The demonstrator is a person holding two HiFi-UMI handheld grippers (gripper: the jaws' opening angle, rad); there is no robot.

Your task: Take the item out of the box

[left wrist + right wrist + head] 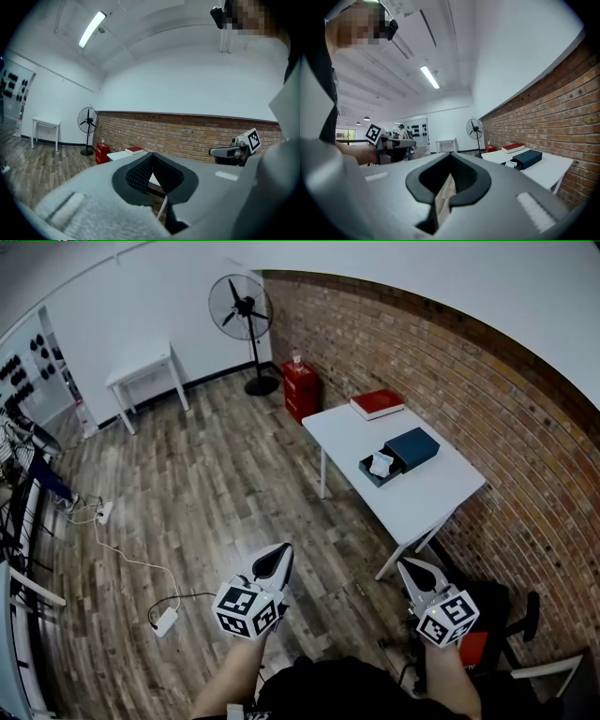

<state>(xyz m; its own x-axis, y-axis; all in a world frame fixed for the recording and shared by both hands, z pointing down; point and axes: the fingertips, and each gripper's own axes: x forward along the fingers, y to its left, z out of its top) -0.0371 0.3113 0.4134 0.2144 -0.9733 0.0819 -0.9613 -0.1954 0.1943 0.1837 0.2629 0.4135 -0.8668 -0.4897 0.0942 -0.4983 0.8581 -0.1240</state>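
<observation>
Both tools are held low by the body, well apart from the tabletop (427, 498), prob. a carry pose w/ task not yet begun. L tool (278, 557): tips together, nothing betw. them. R tool (413, 570): same, closed & empty. Dark blue box (413, 447) sits on the tabletop near the brick wall (487, 399), open end twd the room, white item (381, 463) lying in it, so reach is likely from that side. Red book (377, 404) lies beyond, apart

Grey left gripper (283, 549), grey right gripper (404, 566), black fingers (273, 564), marker cubes (247, 607)
</observation>
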